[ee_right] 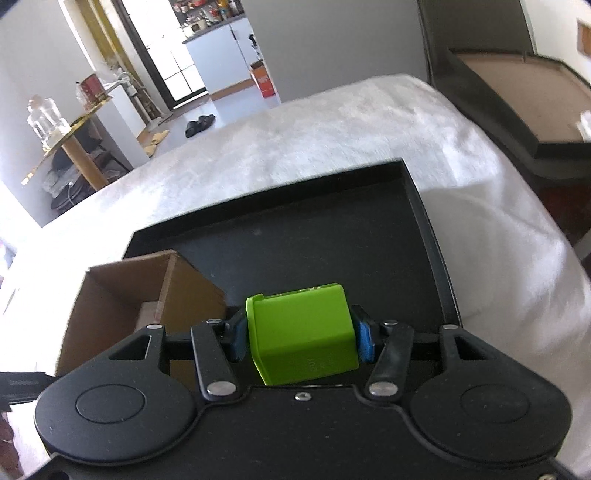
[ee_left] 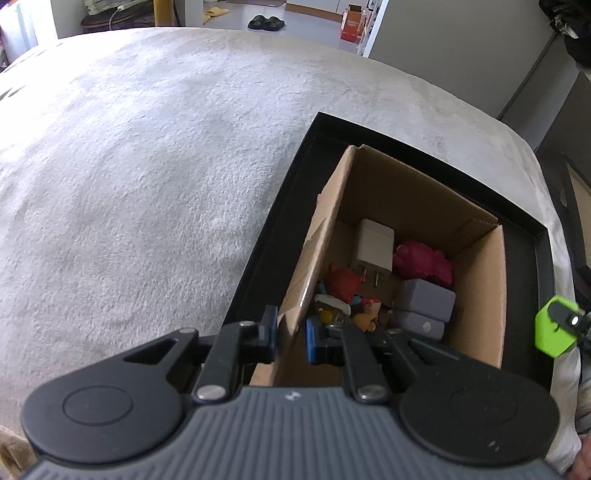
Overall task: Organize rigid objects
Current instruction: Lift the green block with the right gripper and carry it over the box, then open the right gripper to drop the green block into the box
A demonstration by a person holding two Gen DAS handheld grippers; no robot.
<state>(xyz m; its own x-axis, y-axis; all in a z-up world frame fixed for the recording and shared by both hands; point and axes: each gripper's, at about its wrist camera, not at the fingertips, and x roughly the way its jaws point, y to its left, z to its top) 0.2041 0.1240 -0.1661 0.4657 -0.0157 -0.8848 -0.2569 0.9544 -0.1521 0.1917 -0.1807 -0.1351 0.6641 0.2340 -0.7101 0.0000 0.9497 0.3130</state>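
Nearest to us, our left gripper is clamped on the near wall of the cardboard box, one blue pad outside the wall and the other inside, so the thin board is pinched between them. Our right gripper grips a lime-green block, a pad pressed to each of its two sides; from the left wrist view the same block shows at the right edge, outside the box and near the tray's right rim. The box stands open-topped in a shallow black tray, toward the tray's left side as the right wrist camera sees it, leaving a bare black floor beyond the held block. Inside the box, close to the left gripper, lie small colourful figures, too jumbled for us to tell apart, with a red one just behind them. Beside these sit two grey blocks, one partly on the other. Further in, a white plug adapter leans with its prongs pointing toward us, and a pink soft-looking figure rests next to it against the far corner. The tray lies on a bed covered with a pale fleecy blanket. Past the bed's far edge, a pair of black slippers sits on the floor, and an orange carton stands near a white wall.
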